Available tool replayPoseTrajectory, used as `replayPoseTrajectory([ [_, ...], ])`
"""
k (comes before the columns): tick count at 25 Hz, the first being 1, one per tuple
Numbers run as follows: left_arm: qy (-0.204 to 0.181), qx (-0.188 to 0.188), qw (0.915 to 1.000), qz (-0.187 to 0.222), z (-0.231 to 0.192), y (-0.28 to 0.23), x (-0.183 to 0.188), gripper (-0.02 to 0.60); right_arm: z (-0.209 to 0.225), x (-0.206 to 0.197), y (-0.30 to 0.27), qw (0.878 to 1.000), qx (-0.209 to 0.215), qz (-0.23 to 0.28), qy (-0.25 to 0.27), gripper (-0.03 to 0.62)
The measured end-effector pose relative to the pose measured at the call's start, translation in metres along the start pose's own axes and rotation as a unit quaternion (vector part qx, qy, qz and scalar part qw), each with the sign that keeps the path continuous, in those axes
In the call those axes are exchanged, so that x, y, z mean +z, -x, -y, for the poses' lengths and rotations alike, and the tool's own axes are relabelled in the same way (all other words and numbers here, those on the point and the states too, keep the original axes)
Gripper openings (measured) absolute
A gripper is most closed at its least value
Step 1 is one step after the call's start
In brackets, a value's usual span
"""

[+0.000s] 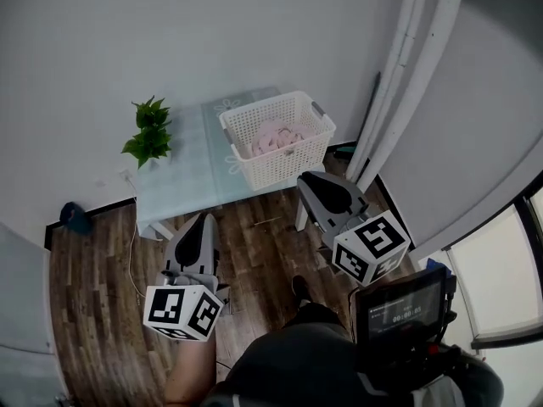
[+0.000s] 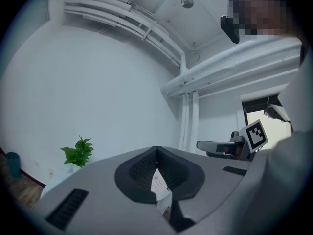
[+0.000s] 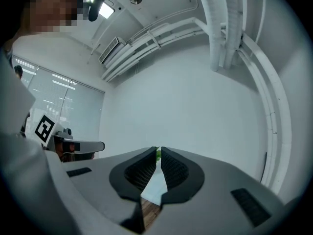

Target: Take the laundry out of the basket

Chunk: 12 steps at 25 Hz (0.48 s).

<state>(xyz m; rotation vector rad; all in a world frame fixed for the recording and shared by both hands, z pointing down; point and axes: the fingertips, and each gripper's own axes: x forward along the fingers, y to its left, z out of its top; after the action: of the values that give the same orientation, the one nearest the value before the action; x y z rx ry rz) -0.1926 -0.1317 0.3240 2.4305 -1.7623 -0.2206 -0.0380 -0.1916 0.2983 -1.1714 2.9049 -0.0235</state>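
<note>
The left gripper has its fingers together at the tips with nothing between them. A strip of white mesh shows through the slit lower down. The right gripper has its fingers closed too, and they are empty.

Both grippers point level toward the desk from over the wooden floor, short of its front edge. The basket stands at the desk's right end, close to that edge. The pink laundry lies inside it, below the rim, and neither gripper touches it. The right fingers sit just beside the basket's near wall, toward its right corner. The left fingers are well apart from it, off to the left, facing bare desk.

A plant stands at the desk's far left corner by the wall. White pipes rise just right of the basket, so there is little room on that side. To the left the floor is open, apart from a thin cable and a dark blue thing by the wall.
</note>
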Motion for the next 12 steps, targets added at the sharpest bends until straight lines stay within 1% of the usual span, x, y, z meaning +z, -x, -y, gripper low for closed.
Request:
replayPoseTrajectory([
  [3,-0.004,0.006,1.0,-0.004,-0.005,-0.035,0.002,0.008,0.036,-0.001,-0.022,1.0,-0.004,-0.01,-0.013,0.02],
  [8,-0.01,0.024,0.9996,-0.01,-0.016,-0.089,0.001,0.008,0.082,0.0,-0.059,1.0,0.016,-0.007,-0.023,0.02],
  [12,-0.02,0.037,0.9988,-0.025,-0.019,-0.128,-0.002,0.009,0.116,-0.004,-0.081,0.999,0.032,-0.018,-0.027,0.019],
])
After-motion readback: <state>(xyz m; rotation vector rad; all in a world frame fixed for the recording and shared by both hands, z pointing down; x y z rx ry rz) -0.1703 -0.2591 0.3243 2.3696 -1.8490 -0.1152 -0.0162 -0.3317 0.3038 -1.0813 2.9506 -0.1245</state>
